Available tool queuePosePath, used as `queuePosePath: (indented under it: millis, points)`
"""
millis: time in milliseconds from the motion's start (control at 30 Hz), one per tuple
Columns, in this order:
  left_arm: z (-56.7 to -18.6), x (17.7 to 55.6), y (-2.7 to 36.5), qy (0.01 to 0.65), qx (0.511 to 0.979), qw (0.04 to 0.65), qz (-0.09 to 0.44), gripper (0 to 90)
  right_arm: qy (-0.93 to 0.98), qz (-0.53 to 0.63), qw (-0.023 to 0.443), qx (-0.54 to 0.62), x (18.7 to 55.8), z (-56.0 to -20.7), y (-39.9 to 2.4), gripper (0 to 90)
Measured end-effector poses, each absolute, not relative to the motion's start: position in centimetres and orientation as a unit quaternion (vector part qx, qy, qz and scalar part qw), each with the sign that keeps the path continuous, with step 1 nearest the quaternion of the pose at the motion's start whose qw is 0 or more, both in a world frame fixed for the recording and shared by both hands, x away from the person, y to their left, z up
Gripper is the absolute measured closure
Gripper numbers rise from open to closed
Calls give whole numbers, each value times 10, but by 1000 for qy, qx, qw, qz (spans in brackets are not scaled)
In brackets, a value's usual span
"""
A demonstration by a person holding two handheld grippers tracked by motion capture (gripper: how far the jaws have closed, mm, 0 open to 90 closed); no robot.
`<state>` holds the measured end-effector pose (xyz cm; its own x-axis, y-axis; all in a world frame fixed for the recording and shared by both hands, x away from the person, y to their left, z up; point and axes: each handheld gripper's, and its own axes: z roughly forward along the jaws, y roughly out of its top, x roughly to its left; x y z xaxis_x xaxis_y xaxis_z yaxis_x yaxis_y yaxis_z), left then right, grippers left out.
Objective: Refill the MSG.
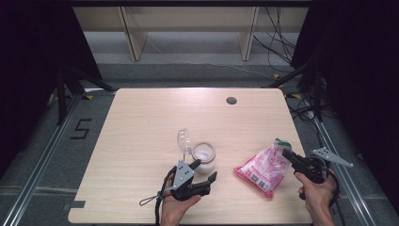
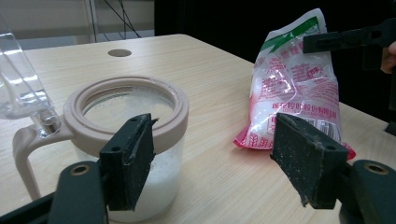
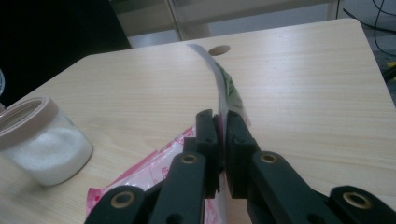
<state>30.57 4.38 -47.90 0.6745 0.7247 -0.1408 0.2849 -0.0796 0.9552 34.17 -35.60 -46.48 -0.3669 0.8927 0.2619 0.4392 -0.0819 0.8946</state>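
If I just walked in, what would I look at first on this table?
Probably the pink and white bag near the table's right edge, pinched at its top by the right hand-held gripper. Next, the clear jar of white powder in the middle, its lid flipped open, with the left hand-held gripper open right beside it.

Setting: a lab-style recording space.
Surroundings: black curtains [image 1: 28,56] left and right.
Floor: metal rails [image 1: 40,165], loose cables [image 1: 277,42], a marked "5" [image 1: 81,128].
Centre: a lone wooden table [image 1: 141,122].
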Motion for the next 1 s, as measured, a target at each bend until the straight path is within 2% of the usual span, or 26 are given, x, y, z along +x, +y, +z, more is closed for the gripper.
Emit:
queuePosePath:
  millis: [100, 133, 233, 433, 467, 600, 867, 1000]
  points:
    - [-479, 305, 43, 368, 708, 572, 189, 293, 631, 522, 203, 537, 340, -466, -354, 831]
    - [-479, 305, 44, 371, 710, 569, 188, 293, 636, 516, 215, 532, 341, -468, -356, 829]
    - [-479, 306, 45, 366, 712, 568, 191, 293, 636, 508, 206, 543, 341, -471, -358, 816]
    - [-477, 305, 50, 367, 710, 569, 195, 291, 627, 506, 208, 555, 340, -473, -359, 720]
    - [-476, 305, 52, 363, 710, 570, 197, 292, 622, 504, 195, 566, 338, -473, -358, 703]
    - [-476, 305, 55, 366, 708, 570, 199, 292, 614, 505, 202, 572, 336, -474, -360, 631]
    - [-477, 304, 66, 379, 708, 560, 204, 294, 607, 508, 201, 578, 332, -474, -364, 568]
    - [-477, 304, 72, 384, 706, 557, 207, 294, 608, 500, 217, 578, 328, -472, -367, 526]
